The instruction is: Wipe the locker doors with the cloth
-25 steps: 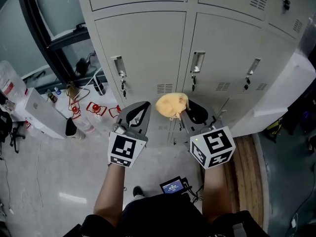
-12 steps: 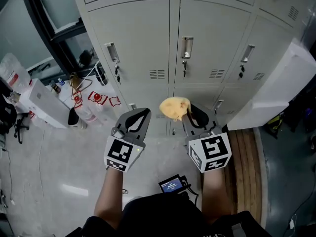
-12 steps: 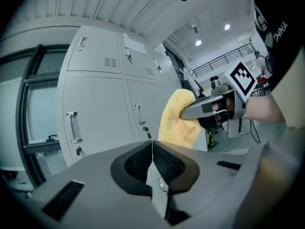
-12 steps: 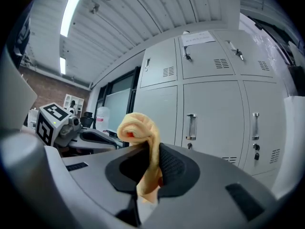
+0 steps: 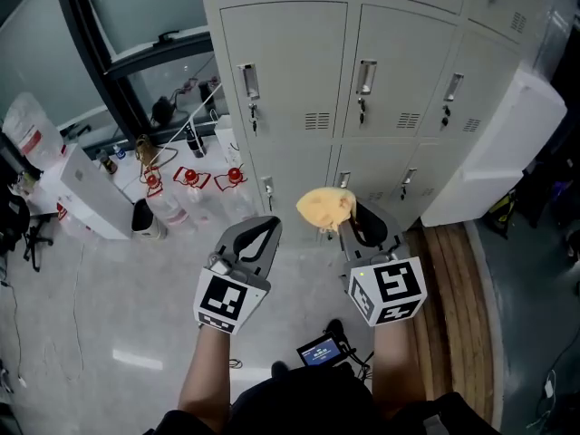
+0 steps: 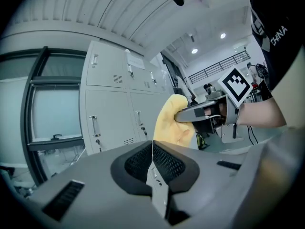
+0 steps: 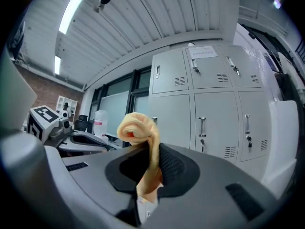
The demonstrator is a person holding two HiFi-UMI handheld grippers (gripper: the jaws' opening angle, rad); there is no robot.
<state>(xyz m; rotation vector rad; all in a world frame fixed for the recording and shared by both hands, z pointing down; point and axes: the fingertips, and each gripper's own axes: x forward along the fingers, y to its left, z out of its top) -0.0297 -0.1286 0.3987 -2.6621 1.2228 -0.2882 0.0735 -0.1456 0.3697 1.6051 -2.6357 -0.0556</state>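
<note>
Although nothing is pressed against them, the locker doors are what the whole job turns on. They fill the upper part of the head view: grey, shut, each with a handle. No smear, damp patch or cleaned streak shows on any of them, so which doors have been wiped, if any, cannot be told. By my reading the wiping is all or mostly left to do. Below the doors lies the pale floor.

The left tool is held out over the floor, near the other one. Its jaws are pressed together with nothing between them, so it has no part in the work at this point. The right tool points toward the lower row of doors but stands apart from them.

Its jaws are pinched on the yellow cloth. The cloth bunches into a loose ball above the tips, and a tail of it runs down between the jaws in the right gripper view.

What remains, as I judge it, is to bring the cloth to a door face, press it on, and work across each door in turn.
</note>
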